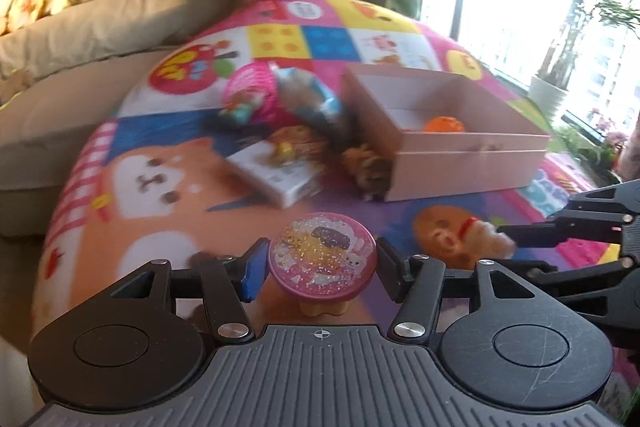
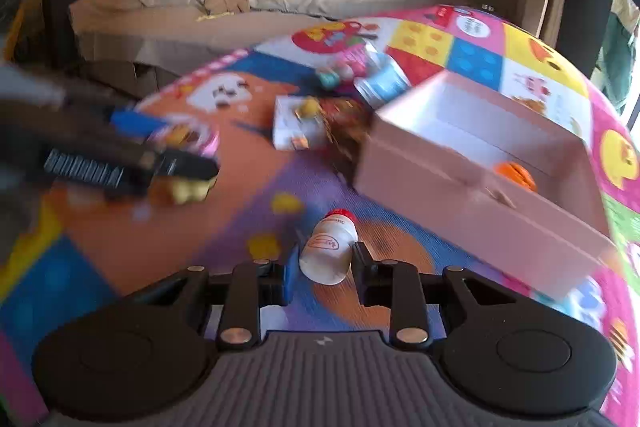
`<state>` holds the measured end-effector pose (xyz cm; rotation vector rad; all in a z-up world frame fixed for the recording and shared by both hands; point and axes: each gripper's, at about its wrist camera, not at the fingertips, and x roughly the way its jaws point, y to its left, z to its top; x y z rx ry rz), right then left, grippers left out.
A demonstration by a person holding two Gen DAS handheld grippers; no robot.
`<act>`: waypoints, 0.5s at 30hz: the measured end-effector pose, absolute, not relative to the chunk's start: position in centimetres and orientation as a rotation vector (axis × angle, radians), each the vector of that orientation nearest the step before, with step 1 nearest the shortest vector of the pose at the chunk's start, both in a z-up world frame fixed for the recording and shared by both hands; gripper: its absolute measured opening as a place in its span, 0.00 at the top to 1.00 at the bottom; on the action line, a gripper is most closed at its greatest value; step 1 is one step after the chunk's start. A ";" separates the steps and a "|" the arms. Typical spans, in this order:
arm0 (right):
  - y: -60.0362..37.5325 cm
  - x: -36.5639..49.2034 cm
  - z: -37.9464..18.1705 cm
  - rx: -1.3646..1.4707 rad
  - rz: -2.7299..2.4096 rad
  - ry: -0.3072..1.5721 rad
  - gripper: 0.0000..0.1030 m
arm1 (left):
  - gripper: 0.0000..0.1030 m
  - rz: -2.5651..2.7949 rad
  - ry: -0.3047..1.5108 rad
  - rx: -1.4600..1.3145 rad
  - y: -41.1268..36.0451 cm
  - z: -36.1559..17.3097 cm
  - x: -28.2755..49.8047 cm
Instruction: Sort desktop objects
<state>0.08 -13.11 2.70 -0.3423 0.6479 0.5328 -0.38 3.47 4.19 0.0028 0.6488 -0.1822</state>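
Observation:
My left gripper (image 1: pixel 320 269) is shut on a cup-shaped toy with a pink glitter lid (image 1: pixel 322 253) and holds it above the colourful play mat (image 1: pixel 160 211). My right gripper (image 2: pixel 325 267) is shut on a small white drink bottle with a red cap (image 2: pixel 328 249), also above the mat. In the left wrist view the right gripper (image 1: pixel 508 231) shows at the right edge with the bottle (image 1: pixel 486 237). In the right wrist view the left gripper (image 2: pixel 188 163) shows at the left with the toy (image 2: pixel 188 141). An open pink box (image 1: pixel 460 163) lies ahead, with an orange ball (image 1: pixel 444 125) inside.
A pile lies left of the box: a white carton (image 1: pixel 276 173), a snack packet (image 1: pixel 298 143), a pink basket (image 1: pixel 250 95), a blue-white bag (image 1: pixel 312 97) and a small furry toy (image 1: pixel 366 165). A beige sofa (image 1: pixel 80 67) borders the mat; a window is at far right.

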 end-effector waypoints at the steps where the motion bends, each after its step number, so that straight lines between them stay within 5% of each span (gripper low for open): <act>1: -13.8 -0.2 2.7 -0.363 0.520 0.634 0.73 | 0.40 -0.187 0.648 0.003 3.1 4.1 -0.1; 8: -15.7 0.6 0.7 -0.615 0.182 0.464 0.58 | 0.31 -0.181 0.677 0.027 2.0 3.2 0.2; 15: -17.7 1.7 1.3 -0.400 0.180 0.580 0.48 | 0.24 -0.176 0.706 0.034 2.2 2.5 -0.2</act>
